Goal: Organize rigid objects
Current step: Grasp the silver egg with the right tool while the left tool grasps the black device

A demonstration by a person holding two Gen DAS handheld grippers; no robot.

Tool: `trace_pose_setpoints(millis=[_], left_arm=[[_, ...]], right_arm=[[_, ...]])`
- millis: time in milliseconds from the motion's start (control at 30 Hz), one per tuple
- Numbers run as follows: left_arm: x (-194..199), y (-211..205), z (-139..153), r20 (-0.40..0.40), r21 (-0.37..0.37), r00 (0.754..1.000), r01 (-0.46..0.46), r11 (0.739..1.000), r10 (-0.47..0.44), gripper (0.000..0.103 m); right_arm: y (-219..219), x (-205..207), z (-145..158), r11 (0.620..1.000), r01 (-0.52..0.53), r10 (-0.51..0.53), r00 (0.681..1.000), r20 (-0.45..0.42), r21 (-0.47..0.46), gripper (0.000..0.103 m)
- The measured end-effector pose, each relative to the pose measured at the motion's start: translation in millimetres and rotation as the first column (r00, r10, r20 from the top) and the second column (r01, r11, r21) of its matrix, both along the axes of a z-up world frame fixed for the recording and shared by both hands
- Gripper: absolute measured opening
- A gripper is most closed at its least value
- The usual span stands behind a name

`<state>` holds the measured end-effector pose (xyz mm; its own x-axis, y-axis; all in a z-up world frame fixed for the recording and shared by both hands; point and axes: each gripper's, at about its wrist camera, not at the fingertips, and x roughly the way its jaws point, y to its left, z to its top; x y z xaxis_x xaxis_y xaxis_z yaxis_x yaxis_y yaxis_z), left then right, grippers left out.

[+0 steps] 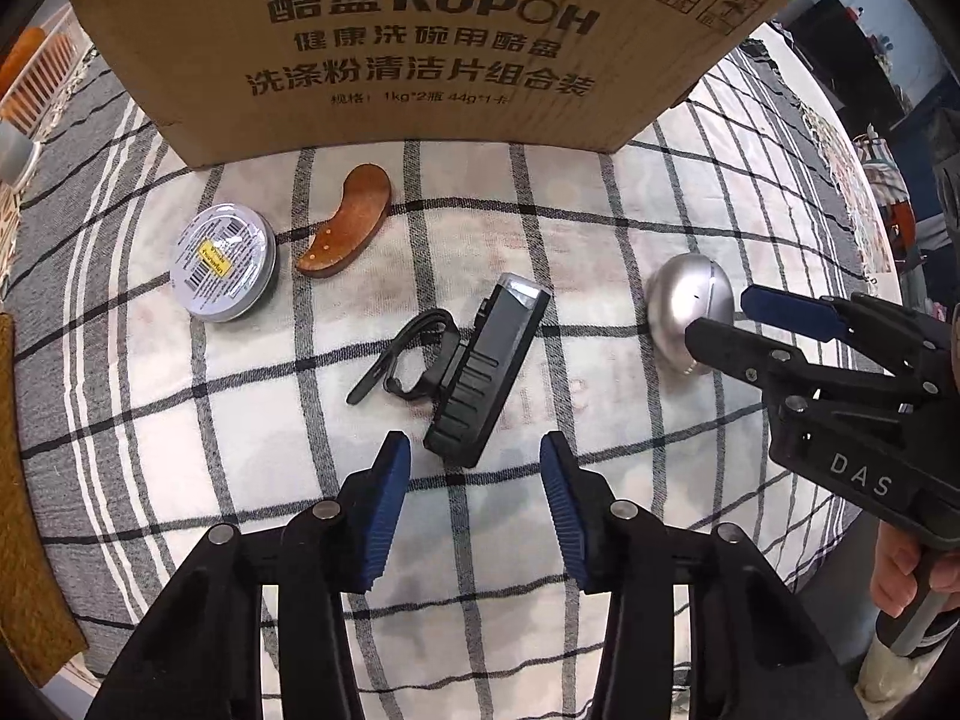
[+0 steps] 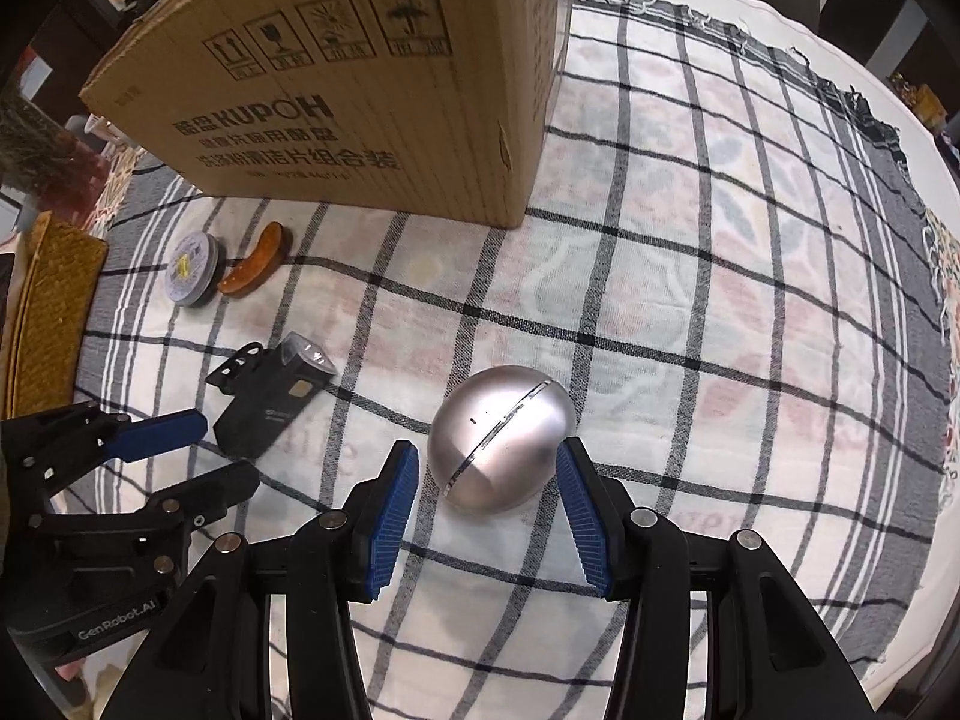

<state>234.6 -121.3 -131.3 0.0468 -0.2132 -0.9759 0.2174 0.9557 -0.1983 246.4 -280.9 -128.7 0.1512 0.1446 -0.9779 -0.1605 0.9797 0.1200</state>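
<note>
A black bike light point(image 1: 486, 360) with a strap mount lies on the checked cloth. My left gripper point(image 1: 474, 444) hangs open just over its near end, the blue pads clear of it on both sides. A silver egg-shaped metal object point(image 2: 501, 438) with a seam rests on the cloth to the right. My right gripper point(image 2: 487, 450) straddles its near half. The jaws are open, and a small gap shows at the left pad. A round metal tin point(image 1: 223, 264) and a curved wooden piece point(image 1: 345, 228) lie farther back on the left.
A tall cardboard box point(image 1: 420, 42) printed KUPOH stands at the back, close behind the tin and the wooden piece. A woven mat point(image 2: 54, 312) lies at the left table edge. The checked cloth point(image 2: 750, 300) spreads out to the right. A hand point(image 1: 900, 570) holds the right gripper's handle.
</note>
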Motion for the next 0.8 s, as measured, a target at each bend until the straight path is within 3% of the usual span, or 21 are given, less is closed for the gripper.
trace_pose_setpoints(millis=[300, 800], left_arm=[[3.0, 1.1, -8.5, -0.012, 0.005, 1.0, -0.002, 1.0, 0.002, 0.031], [12.7, -3.1, -19.4, -0.015, -0.007, 0.999, -0.049, 0.999, 0.049, 0.029]], right_arm=[[-1.3, 4.2, -9.7, 1.0, 0.024, -0.024, 1.0, -0.01, -0.012, 0.049], [-2.9, 13.2, -20.9, 0.998, 0.061, -0.061, 0.998, -0.021, 0.009, 0.059]])
